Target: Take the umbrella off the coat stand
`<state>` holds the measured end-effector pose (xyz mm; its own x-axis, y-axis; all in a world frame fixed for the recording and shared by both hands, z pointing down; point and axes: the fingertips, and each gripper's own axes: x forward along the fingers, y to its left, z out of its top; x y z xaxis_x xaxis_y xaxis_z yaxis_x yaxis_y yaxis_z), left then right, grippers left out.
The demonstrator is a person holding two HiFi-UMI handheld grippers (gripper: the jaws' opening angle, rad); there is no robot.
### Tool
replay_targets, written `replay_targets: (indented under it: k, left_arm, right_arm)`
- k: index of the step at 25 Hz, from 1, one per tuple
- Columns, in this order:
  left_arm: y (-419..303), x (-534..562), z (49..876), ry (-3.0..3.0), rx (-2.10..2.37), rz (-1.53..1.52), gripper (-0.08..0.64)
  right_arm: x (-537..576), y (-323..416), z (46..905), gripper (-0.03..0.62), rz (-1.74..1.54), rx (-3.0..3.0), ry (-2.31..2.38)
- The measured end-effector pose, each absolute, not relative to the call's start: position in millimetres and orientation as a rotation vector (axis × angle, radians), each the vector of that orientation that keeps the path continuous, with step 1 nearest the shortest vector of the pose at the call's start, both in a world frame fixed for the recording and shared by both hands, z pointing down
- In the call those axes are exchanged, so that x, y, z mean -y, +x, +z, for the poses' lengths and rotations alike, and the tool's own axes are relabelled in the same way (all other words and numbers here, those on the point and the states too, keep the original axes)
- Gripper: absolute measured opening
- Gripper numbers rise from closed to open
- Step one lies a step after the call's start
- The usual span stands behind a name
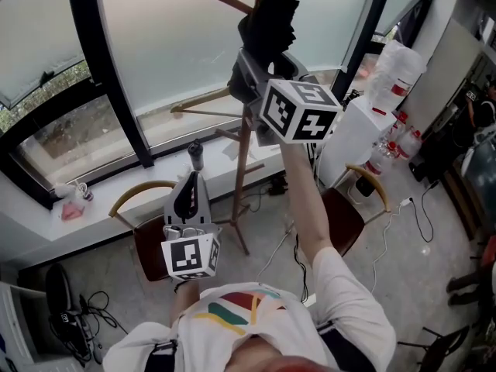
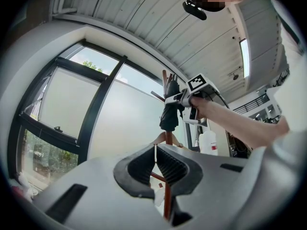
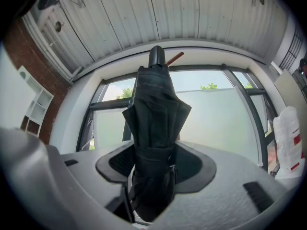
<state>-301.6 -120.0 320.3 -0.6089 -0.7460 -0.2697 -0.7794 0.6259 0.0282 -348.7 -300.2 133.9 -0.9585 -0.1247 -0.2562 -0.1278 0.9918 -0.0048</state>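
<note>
A folded black umbrella [image 1: 268, 23] is high up beside the top of the wooden coat stand [image 1: 242, 169]. My right gripper [image 1: 261, 59] is raised on an outstretched arm and shut on the umbrella's lower part. In the right gripper view the umbrella [image 3: 156, 109] stands upright between the pads of that gripper [image 3: 154, 164], and a wooden peg shows behind its tip. My left gripper [image 1: 191, 183] hangs low in front of my chest, shut with nothing in it. The left gripper view, past its jaws [image 2: 155, 164], shows the umbrella [image 2: 169, 115] next to the stand's pole [image 2: 168, 139].
The stand rises before a large window with black frames. Two wooden-backed chairs [image 1: 139, 196] [image 1: 368, 180] flank its base. A white cabinet with a plastic bag and bottles [image 1: 391, 76] stands at the right. Cables lie on the floor.
</note>
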Motion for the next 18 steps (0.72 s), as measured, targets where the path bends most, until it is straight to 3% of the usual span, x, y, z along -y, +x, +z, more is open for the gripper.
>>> replay_targets:
  k: [18]
  left_arm:
    - [-291,132,316,-1.305,-2.585,0.231,0.011]
  right_arm:
    - [297,-296,50,0.230,0.221,-2.735,-0.271]
